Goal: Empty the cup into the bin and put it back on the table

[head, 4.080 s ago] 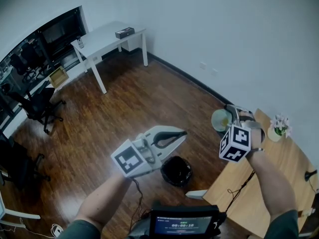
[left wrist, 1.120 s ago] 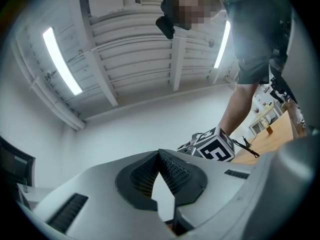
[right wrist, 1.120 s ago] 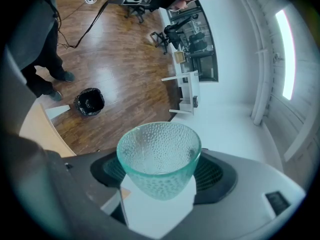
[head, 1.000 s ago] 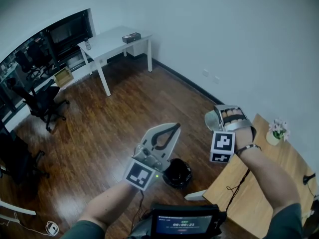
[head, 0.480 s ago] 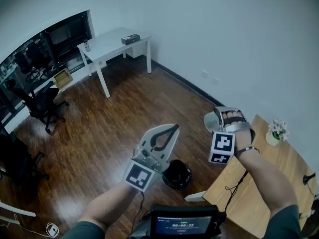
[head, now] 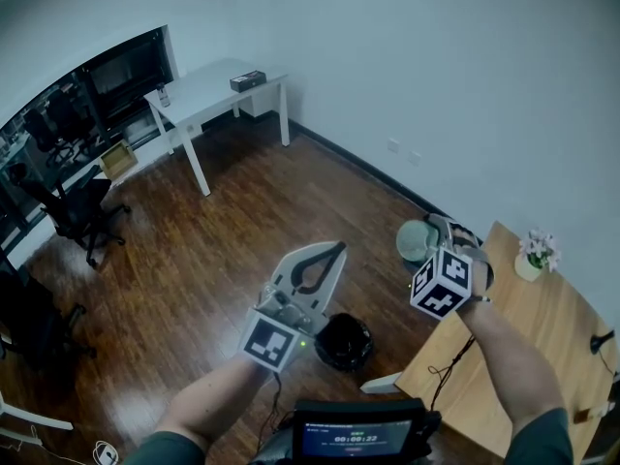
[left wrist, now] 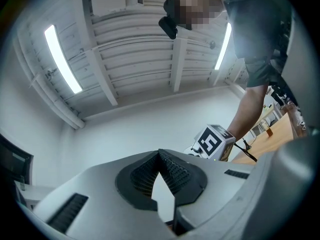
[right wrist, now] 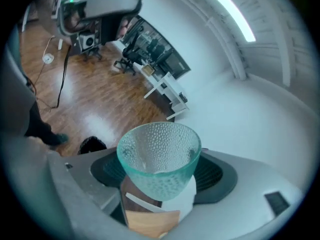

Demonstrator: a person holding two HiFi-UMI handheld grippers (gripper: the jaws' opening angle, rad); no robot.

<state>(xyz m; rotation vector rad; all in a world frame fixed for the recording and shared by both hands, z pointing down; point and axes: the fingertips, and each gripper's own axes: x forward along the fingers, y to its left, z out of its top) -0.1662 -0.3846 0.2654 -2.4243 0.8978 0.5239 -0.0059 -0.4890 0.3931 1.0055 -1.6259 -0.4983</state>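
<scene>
The right gripper (head: 434,243) has its jaws spread wide and pressed on the base of the clear, teal-tinted, dimpled glass cup (right wrist: 159,156). In the last half second it has rolled: its marker cube, which faced the head camera flat, now shows a corner, and the cup has come back from its tipped pose. Nothing shows through the glass, so the emptying looks done and only the return to the table remains. Below and left of this gripper the round black bin (head: 366,335) stands on the dark wood floor (head: 242,231). Just below and right of it begins the light wooden table (head: 542,337), bare nearby, with a small white pot of pale flowers (head: 536,257) at its far corner. The left gripper (left wrist: 160,156), jaws closed on nothing, hangs left of the cup, apart from it, and nothing blocks the way
</scene>
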